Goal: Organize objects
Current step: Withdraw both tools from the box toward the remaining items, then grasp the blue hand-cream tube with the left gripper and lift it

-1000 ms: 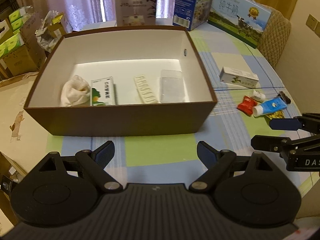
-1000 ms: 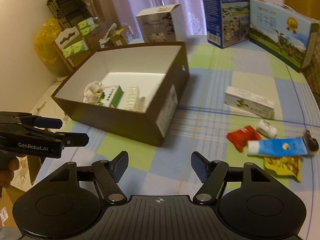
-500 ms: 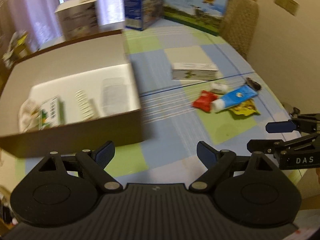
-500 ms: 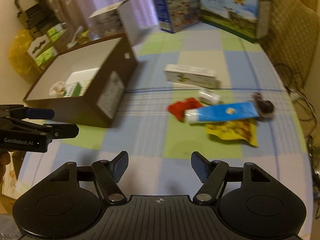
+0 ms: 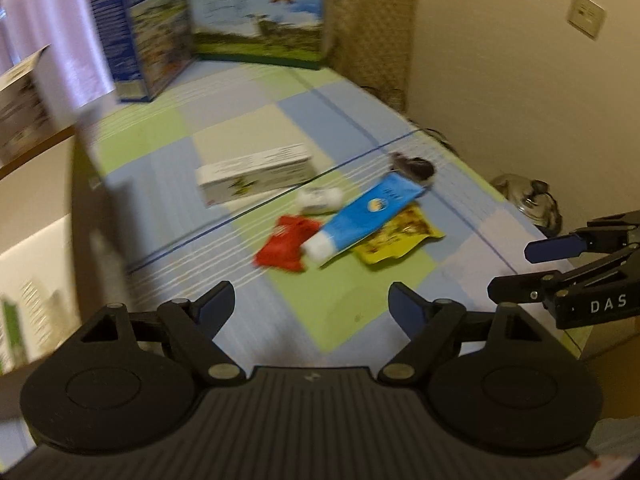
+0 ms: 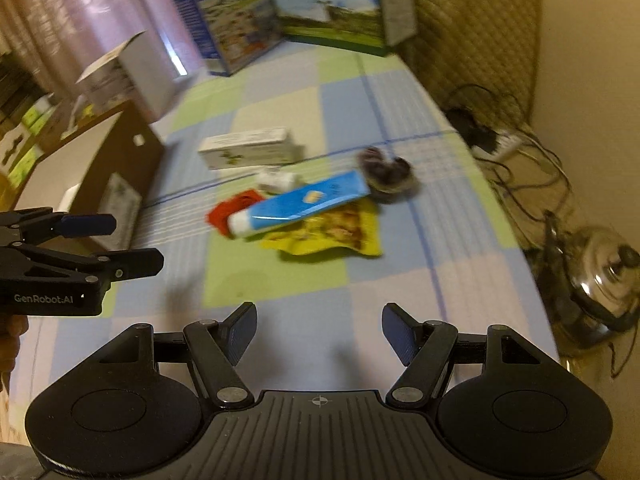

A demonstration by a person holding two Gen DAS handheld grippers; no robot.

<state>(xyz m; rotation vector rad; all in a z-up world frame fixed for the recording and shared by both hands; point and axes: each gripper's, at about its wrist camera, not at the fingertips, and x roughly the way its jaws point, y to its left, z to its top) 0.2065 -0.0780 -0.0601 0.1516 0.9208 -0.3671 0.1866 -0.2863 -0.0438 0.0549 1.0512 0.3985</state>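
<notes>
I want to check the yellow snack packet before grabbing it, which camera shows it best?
The right wrist view: the yellow snack packet lies nearer the centre, most of its printed face showing below the blue tube lying across its upper edge. The left wrist view shows it smaller, blurrier, and more covered by the tube.

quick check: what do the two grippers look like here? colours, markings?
Both match: matte black bodies with a ribbed centre plate, two round housings and pivoting linkage arms, ending in dark blue finger pads. The left gripper shows white "GenRobot.AI" lettering on its side in the right wrist view; the right gripper shows "DAS" in the left wrist view. No cables or sleeves visible.
</notes>
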